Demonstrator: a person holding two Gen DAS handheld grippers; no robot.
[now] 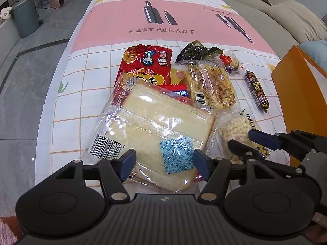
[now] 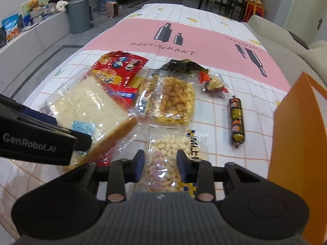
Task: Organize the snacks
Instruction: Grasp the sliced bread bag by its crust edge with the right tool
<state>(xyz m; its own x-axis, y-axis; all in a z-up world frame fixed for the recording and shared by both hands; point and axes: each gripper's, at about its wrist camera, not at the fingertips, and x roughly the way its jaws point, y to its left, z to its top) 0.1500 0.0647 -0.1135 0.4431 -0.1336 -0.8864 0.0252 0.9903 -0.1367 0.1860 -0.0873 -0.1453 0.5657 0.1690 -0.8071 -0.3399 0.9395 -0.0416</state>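
Note:
A pile of snacks lies on the tablecloth. My left gripper is open around the near end of a clear-wrapped bread packet, which also shows in the right wrist view. My right gripper is open astride a clear bag of white puffed snacks, also seen in the left wrist view. Behind lie a red snack bag, a yellow pastry pack, a dark green pack and a black sausage stick.
An orange box stands at the right edge of the table, also in the left wrist view. A beige sofa runs along the right side. A grey bin stands on the floor at the far left.

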